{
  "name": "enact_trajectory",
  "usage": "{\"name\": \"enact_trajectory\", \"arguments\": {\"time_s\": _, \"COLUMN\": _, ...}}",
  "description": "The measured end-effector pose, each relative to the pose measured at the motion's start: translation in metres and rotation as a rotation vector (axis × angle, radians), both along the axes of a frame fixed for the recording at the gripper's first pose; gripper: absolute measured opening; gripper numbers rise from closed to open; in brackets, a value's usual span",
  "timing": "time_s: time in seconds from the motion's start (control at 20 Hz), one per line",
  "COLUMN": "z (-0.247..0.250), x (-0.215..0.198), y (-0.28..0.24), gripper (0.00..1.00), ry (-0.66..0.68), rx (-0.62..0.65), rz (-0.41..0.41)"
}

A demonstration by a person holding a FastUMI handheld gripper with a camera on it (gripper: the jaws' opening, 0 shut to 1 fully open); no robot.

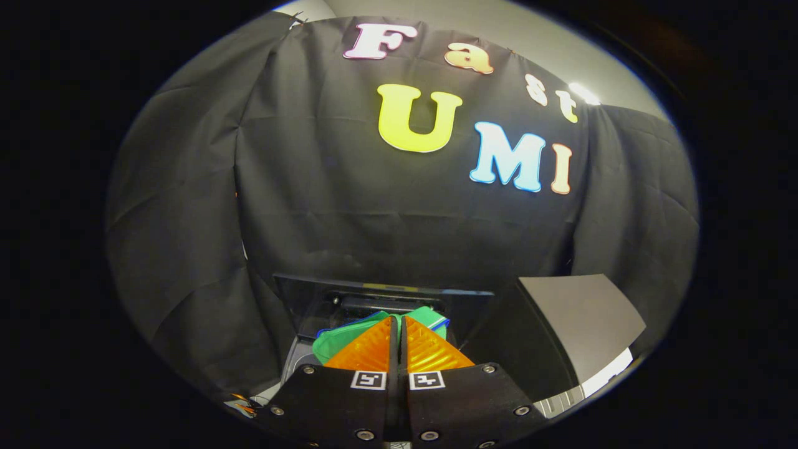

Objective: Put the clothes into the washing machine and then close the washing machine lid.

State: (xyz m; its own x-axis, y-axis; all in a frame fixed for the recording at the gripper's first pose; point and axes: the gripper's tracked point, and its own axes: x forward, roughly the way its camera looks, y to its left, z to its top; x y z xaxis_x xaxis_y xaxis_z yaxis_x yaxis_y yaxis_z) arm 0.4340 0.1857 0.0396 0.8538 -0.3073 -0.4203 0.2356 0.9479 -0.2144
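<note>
— Inspector: State the gripper's [399,321] position and pose.
— Assistant: It sits at the bottom centre of the frame, pointing forward and slightly upward. Both mounting blocks flank it at the lower edge.
— Inspector: Condition of the fingers [368,349]?
— Assistant: Drawn together, tips nearly touching, a thin dark seam between them. Whether anything is pinched there cannot be told.

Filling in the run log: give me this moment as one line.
tool: shut on green cloth garment | garment: held above open dark washing machine | lid: raised | stage: loading
</note>
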Motion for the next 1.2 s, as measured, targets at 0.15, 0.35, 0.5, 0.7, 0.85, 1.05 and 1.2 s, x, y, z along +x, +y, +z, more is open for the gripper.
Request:
{"name": "enact_trajectory", "arguments": {"time_s": 0.15, "z": -0.028, "x": 0.005, "y": 0.001, "gripper": 0.00, "ry": 0.037, "rx": 0.016, "rz": 0.004}}
{"name": "enact_trajectory", "arguments": {"time_s": 0.35, "z": -0.071, "x": 0.007, "y": -0.005, "gripper": 0.00, "ry": 0.092, "rx": 0.041, "rz": -0.001}}
{"name": "enact_trajectory", "arguments": {"time_s": 0.5, "z": -0.101, "x": 0.007, "y": -0.004, "gripper": 0.00, "ry": 0.130, "rx": 0.062, "rz": 0.007}}
{"name": "enact_trajectory", "arguments": {"time_s": 0.7, "z": -0.127, "x": 0.008, "y": -0.004, "gripper": 0.00, "ry": 0.148, "rx": 0.079, "rz": 0.013}}
{"name": "enact_trajectory", "arguments": {"time_s": 0.85, "z": -0.148, "x": 0.007, "y": -0.006, "gripper": 0.00, "ry": 0.194, "rx": 0.079, "rz": 0.003}}
{"name": "enact_trajectory", "arguments": {"time_s": 1.05, "z": -0.179, "x": 0.005, "y": -0.004, "gripper": 0.00, "ry": 0.276, "rx": 0.107, "rz": -0.001}}
{"name": "enact_trajectory", "arguments": {"time_s": 1.2, "z": -0.207, "x": -0.003, "y": -0.005, "gripper": 0.00, "ry": 0.365, "rx": 0.133, "rz": -0.006}}
